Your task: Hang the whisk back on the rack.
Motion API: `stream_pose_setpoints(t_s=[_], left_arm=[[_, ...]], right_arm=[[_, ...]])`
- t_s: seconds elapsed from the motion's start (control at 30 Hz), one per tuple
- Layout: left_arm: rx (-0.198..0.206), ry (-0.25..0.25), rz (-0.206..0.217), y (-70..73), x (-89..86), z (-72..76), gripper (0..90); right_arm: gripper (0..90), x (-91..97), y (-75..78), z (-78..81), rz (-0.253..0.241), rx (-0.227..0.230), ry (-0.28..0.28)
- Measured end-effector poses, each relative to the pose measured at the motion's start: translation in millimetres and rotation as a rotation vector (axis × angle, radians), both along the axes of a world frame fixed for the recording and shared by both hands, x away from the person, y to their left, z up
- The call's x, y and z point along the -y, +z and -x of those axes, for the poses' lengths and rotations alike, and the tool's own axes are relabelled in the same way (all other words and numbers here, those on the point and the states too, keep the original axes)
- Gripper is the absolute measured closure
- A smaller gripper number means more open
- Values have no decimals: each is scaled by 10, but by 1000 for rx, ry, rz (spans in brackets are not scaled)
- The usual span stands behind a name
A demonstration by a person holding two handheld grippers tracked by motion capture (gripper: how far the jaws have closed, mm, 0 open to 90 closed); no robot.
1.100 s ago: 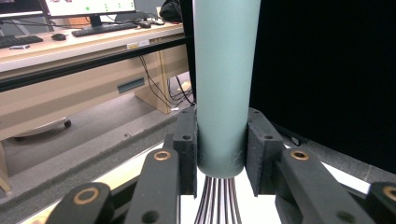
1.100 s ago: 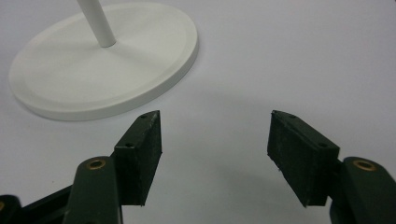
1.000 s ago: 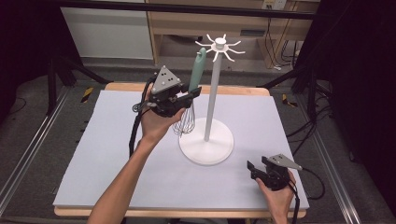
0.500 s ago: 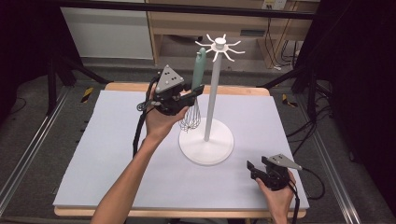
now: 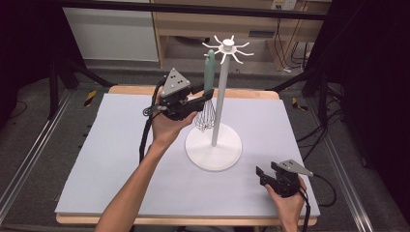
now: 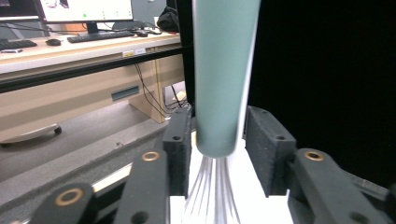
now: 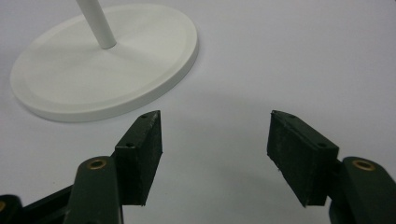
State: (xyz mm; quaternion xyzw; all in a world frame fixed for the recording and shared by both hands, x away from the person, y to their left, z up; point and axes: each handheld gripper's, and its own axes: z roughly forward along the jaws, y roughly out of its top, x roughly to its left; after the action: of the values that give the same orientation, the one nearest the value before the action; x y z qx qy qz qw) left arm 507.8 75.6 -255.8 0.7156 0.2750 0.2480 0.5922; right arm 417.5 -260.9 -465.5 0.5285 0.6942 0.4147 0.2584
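The whisk [image 5: 207, 96] hangs on the white stand [image 5: 214, 145] at the counter's [image 5: 96, 159] far middle. The left gripper [image 5: 200, 96], clamped on its handle earlier, has just been opening, pads clear. The right gripper [image 5: 261, 174] sits wide, near right.

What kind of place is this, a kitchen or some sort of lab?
Most likely a lab or recording workstation, not a kitchen. A pale grey mat-covered table stands within black metal framing, and behind it a wooden desk carries a computer monitor and black keyboard.
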Motion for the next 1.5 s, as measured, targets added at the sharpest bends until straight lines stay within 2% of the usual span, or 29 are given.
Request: stream_pose_setpoints(t_s=[0.33,0.4,0.6,0.77,0.9,1.0,1.2,1.4,1.5], left_arm=[[12,16,3,-165,-286,193,414],[10,24,-10,-213,-362,241,387],[7,34,-15,-403,-606,354,364],[0,59,-57,-597,-806,458,340],[-16,81,-56,-729,-942,533,325],[-7,97,-47,-864,-1042,591,315],[-46,141,-56,-1127,-1234,664,318],[-110,188,-50,-1378,-1430,701,317],[-134,215,-62,-1497,-1534,722,316]], right_arm=[[357,6,-5,3,1,0,-6],[356,3,-8,2,1,0,-6],[352,-11,-13,-1,5,-2,-6],[345,-21,-16,-2,4,-3,-7],[338,-37,-16,4,5,0,-6],[328,-39,-16,8,4,2,-4],[316,-27,-19,14,-5,3,-10],[308,-22,-26,19,-1,4,-14],[308,-22,-28,22,1,3,-13]])
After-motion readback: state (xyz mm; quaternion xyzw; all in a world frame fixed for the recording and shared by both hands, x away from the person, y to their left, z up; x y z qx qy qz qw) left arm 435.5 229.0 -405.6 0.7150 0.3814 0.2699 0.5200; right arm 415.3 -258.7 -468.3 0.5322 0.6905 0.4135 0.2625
